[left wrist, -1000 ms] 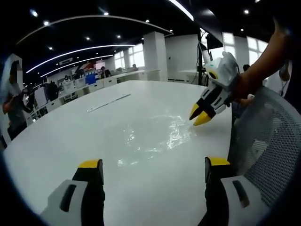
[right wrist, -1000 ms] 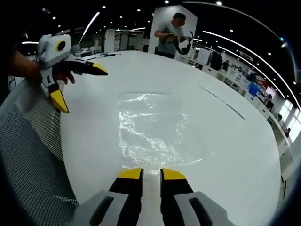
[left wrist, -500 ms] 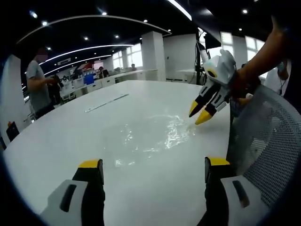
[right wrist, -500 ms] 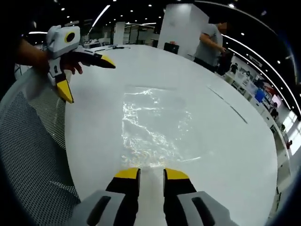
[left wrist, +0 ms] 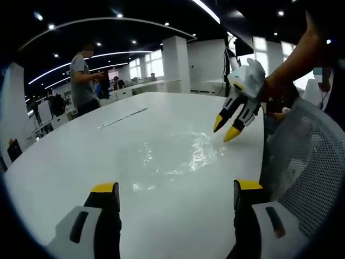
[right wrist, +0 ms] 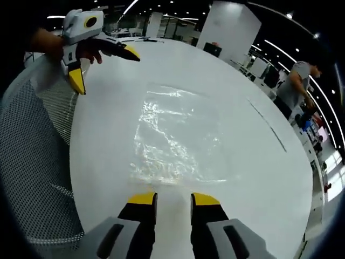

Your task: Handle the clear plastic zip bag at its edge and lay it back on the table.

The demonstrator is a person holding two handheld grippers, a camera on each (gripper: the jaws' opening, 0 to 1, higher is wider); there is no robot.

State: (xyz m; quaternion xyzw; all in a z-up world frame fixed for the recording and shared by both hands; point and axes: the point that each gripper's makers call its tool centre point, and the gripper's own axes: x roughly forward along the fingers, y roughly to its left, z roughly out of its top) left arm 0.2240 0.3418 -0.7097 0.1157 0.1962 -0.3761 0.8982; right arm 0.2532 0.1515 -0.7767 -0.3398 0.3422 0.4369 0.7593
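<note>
While the clear plastic zip bag (left wrist: 175,156) lies flat on the white tabletop (left wrist: 81,151) in the left gripper view, the left gripper (left wrist: 172,195) hangs near it with its fingers spread wide and holding nothing; the right gripper (left wrist: 227,127) hovers just above the bag's far right edge, fingers slightly parted. In the right gripper view, the bag (right wrist: 175,135) lies just beyond the right gripper (right wrist: 173,199), whose fingers stand narrowly apart and empty, while the left gripper (right wrist: 105,67) gapes wide at far left beside a mesh chair back (right wrist: 32,156).
</note>
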